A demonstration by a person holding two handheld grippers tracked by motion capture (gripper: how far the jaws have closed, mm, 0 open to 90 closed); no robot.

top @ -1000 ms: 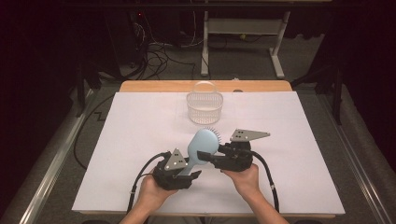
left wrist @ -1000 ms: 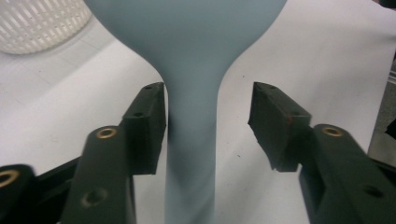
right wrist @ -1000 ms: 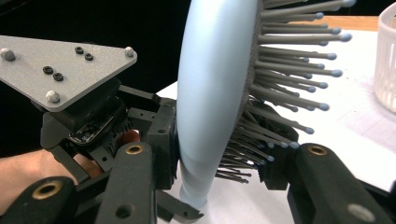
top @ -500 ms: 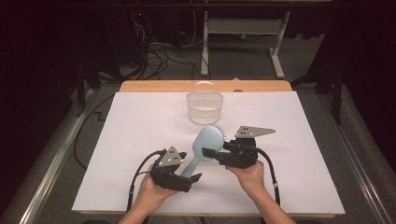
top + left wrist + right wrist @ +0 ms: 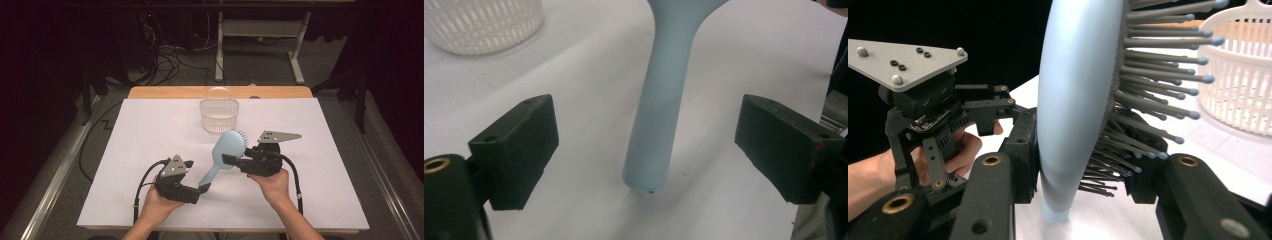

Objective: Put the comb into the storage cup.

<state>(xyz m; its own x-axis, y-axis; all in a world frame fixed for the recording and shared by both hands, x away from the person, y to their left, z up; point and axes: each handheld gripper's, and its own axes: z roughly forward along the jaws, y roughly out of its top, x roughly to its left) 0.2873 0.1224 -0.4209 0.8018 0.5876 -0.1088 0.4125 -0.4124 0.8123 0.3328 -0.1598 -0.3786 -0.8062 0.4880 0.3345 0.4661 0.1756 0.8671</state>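
You let go of the brush handle.
Your left gripper [image 5: 644, 145] has just opened wide around the hairbrush [image 5: 226, 151]; your right gripper [image 5: 1083, 185] squeezes its head, ready for the basket [image 5: 219, 114].

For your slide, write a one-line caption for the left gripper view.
Open left gripper flanking the pale blue hairbrush handle, white basket behind.

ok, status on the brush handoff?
Left gripper just opened, handle free between jaws. Right gripper clamped on hairbrush head. Basket ahead, path clear.
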